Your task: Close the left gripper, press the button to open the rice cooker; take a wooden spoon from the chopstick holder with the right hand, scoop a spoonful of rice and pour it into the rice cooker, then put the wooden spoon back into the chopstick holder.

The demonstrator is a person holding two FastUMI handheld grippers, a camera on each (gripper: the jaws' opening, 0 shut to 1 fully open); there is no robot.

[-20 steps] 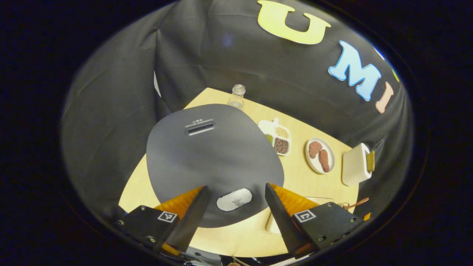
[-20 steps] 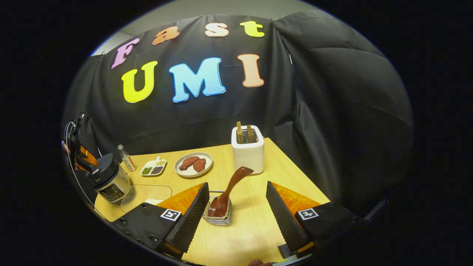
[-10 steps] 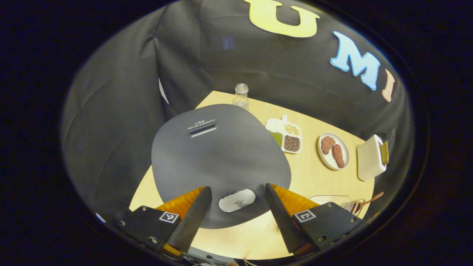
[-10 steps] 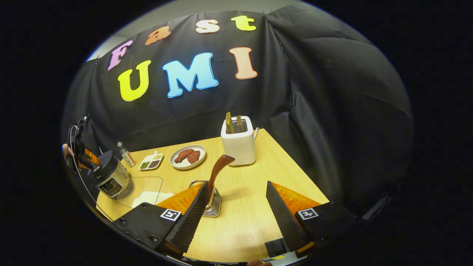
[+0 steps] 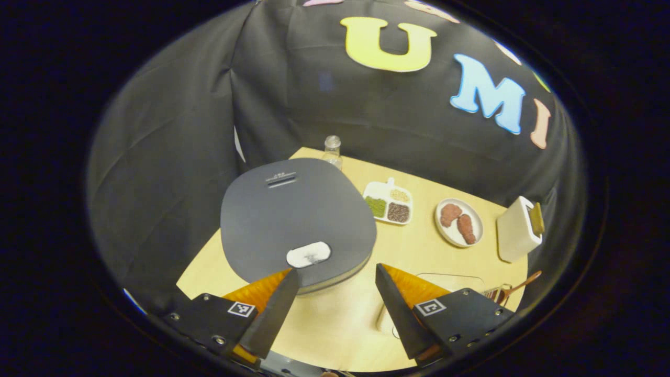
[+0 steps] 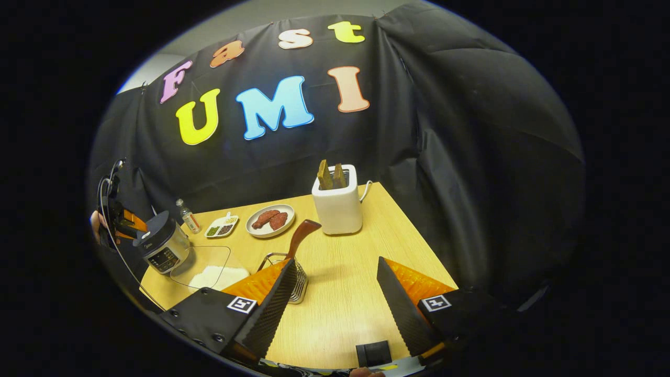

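Note:
The rice cooker (image 5: 293,214) has its dark grey lid down, with a pale button (image 5: 309,254) at the near edge. My left gripper (image 5: 336,269) hovers open over the cooker's near side, the button just beyond its left fingertip. In the right gripper view the wooden spoon (image 6: 300,235) leans in the wire chopstick holder (image 6: 296,275), which is partly hidden behind my left finger. My right gripper (image 6: 335,261) is open and empty, to the right of the holder. A clear container of white rice (image 6: 212,272) lies beside the cooker (image 6: 165,245), where the left gripper (image 6: 123,221) is held.
Along the back of the wooden table (image 6: 345,293) stand a small bottle (image 6: 187,215), a divided tray of beans (image 6: 220,229), a plate of meat (image 6: 269,220) and a white toaster (image 6: 337,207) with bread. A small black block (image 6: 372,353) lies at the near edge.
The left gripper has drawn back and up from the cooker, so the button now lies past its fingertips, not between them. The right gripper has shifted right; the holder slid behind its left finger.

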